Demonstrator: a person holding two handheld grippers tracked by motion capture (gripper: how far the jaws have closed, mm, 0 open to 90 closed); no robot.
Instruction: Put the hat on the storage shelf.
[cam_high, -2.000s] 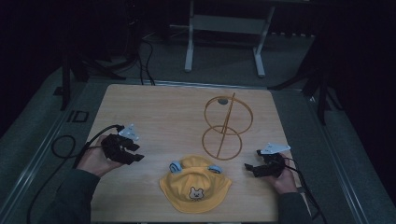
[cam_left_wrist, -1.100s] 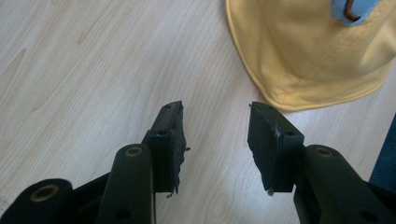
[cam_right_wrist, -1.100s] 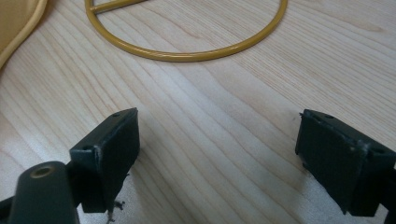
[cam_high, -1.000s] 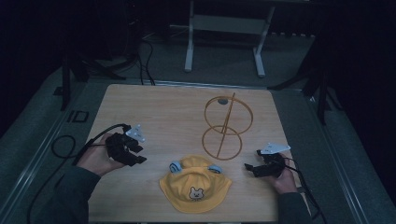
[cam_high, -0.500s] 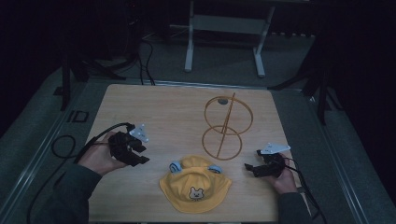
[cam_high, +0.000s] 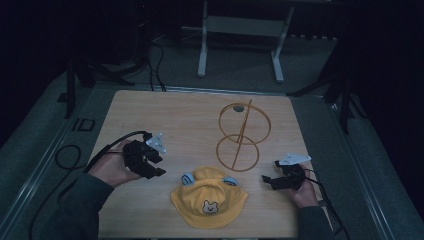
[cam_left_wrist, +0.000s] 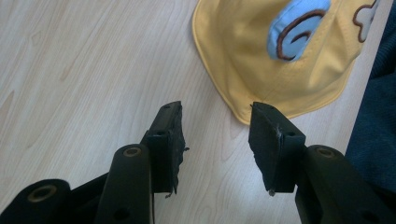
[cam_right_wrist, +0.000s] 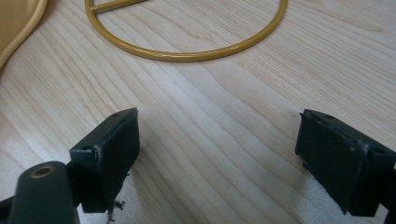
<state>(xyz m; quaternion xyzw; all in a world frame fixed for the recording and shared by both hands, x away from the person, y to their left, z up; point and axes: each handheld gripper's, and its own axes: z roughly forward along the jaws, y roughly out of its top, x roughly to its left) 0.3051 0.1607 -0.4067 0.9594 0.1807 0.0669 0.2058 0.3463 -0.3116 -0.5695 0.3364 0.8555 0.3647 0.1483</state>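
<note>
- High view puts the yellow bear hat (cam_high: 209, 202) at 6 o'clock on the table (cam_high: 175, 120), with the wire hat stand (cam_high: 243, 134) just past it toward 1 o'clock.
- My left gripper (cam_high: 159, 166) sits at 9 o'clock of the hat, spread and holding nothing; in the left gripper view the brim edge lies just ahead of the jaws.
- My right gripper (cam_high: 266, 180) waits at 3 o'clock, spread wide over bare wood.
- I judge the step is taking the brim: I'd slide one jaw under the edge, pinch cloth only, and lift evenly from both sides.
</note>
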